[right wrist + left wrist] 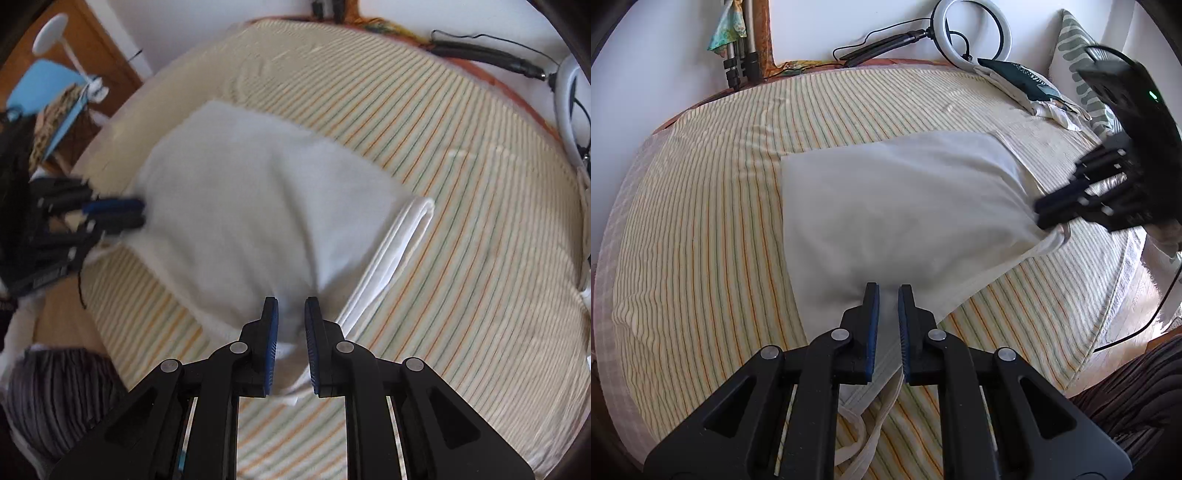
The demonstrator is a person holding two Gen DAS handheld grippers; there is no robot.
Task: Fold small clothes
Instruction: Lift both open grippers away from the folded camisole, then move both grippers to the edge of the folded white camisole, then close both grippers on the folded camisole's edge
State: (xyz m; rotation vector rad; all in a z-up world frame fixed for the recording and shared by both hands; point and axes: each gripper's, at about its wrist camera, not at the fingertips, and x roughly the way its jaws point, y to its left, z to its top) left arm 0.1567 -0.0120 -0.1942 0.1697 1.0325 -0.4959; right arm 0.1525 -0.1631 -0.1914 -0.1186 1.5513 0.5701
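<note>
A white garment lies on the striped bedspread, partly lifted and pulled taut between the two grippers. My left gripper is shut on its near corner, with cloth between the blue pads; loose white straps hang under it. My right gripper is shut on the opposite corner of the garment. A folded white edge lies to its right. Each gripper shows in the other's view: the right one at the garment's right corner, the left one at its left edge.
A ring light with its cable lies at the bed's head. A pile of folded clothes and a patterned pillow sit at the far right. A tripod stands at the far left. The bed's edge and wooden floor are to the right.
</note>
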